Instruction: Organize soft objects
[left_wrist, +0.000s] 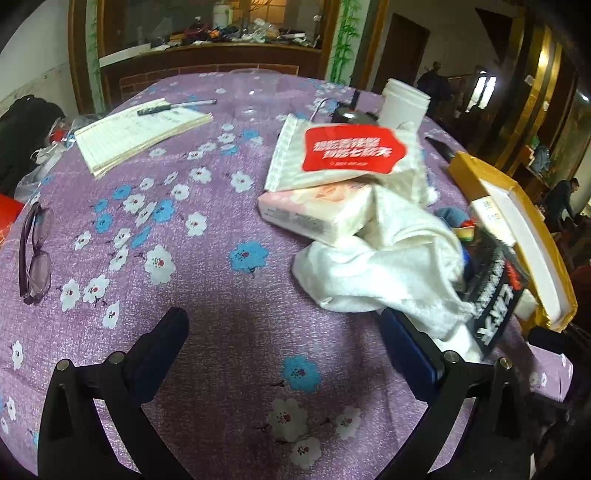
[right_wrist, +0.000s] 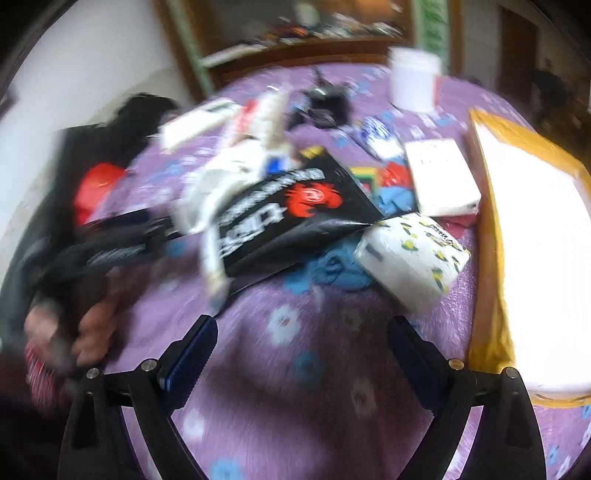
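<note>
In the left wrist view my left gripper (left_wrist: 282, 325) is open over bare purple cloth, nothing between its fingers. A crumpled white towel (left_wrist: 388, 266) lies just right of it, its lower edge against the outside of the right finger (left_wrist: 402, 339). Behind the towel a tissue pack with a red label (left_wrist: 343, 155) rests on a pink tissue pack (left_wrist: 314, 210). In the blurred right wrist view my right gripper (right_wrist: 304, 325) is open and empty above the cloth. Ahead of it lie a black bag with a red crab (right_wrist: 295, 210), a blue cloth (right_wrist: 332, 269) and a yellow-patterned tissue pack (right_wrist: 413, 254).
A yellow box with a white inside (right_wrist: 535, 240) lines the table's right side. A white cup (left_wrist: 404, 103), a notebook (left_wrist: 140, 133) with a pen (left_wrist: 177, 107) and glasses (left_wrist: 35, 251) lie on the flowered tablecloth (left_wrist: 207, 258). A hand (right_wrist: 85, 332) holds the left gripper's handle.
</note>
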